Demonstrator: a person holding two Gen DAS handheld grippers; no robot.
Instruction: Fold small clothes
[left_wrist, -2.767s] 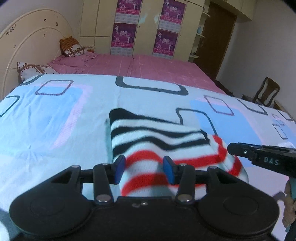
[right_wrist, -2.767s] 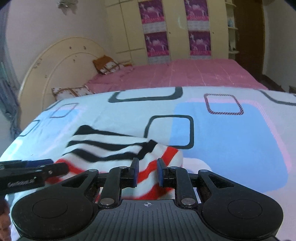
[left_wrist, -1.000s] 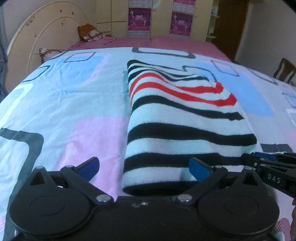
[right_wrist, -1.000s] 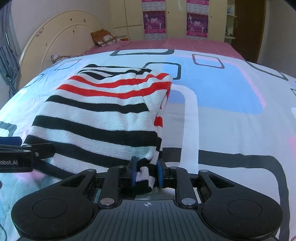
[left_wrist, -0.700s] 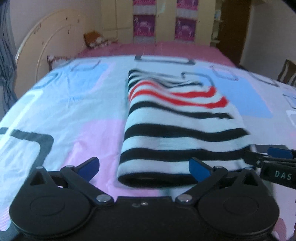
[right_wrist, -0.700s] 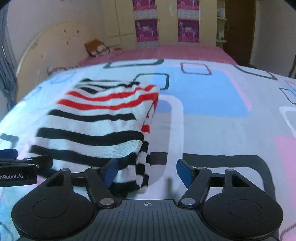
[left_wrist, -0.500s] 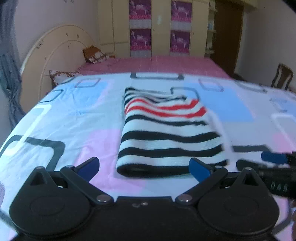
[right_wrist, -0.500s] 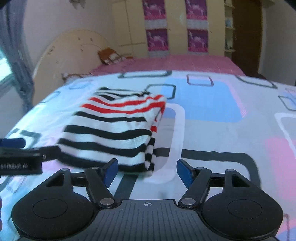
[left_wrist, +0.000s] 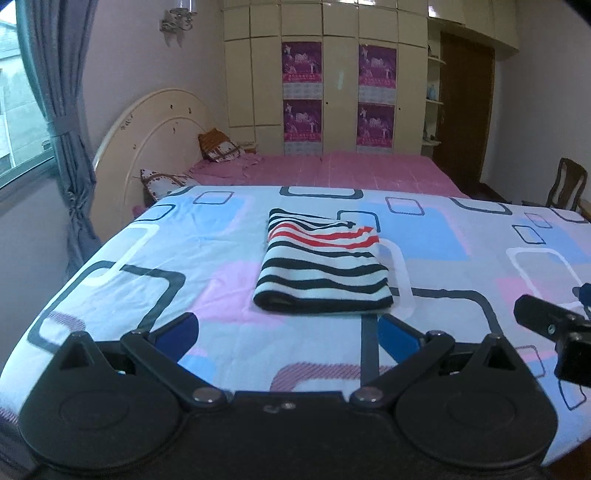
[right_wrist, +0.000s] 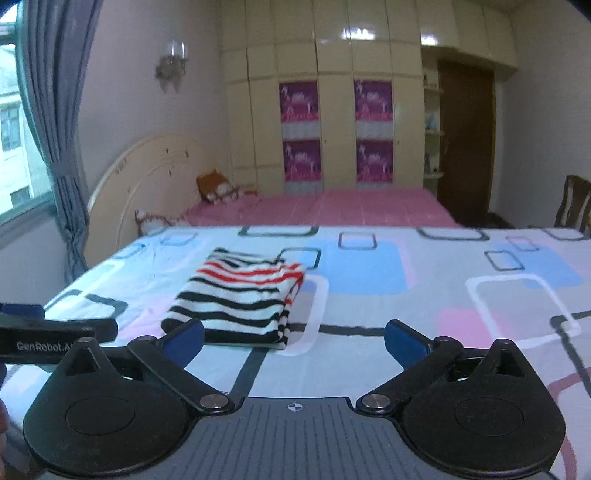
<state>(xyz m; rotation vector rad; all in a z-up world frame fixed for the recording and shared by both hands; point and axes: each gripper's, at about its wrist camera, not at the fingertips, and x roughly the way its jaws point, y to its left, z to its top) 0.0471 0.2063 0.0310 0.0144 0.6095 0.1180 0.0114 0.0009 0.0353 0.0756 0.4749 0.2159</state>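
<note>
A small knit garment with black, white and red stripes lies folded in a flat rectangle on the patterned bed sheet. It also shows left of centre in the right wrist view. My left gripper is open, well back from the garment's near edge, with nothing between its blue pads. My right gripper has its jaws opening wide and nothing between them; it hovers back from the garment's right corner. Each gripper's tip shows at the edge of the other's view: the right gripper, the left gripper.
A second bed with a pink cover and pillows lies beyond, under a cream headboard. A wardrobe with purple posters lines the back wall. A curtain hangs left; a wooden chair and dark door are right.
The right gripper let go of the garment's near corner and opened wide. Both grippers drew back and up, so the folded garment now lies farther off and smaller in both views.
</note>
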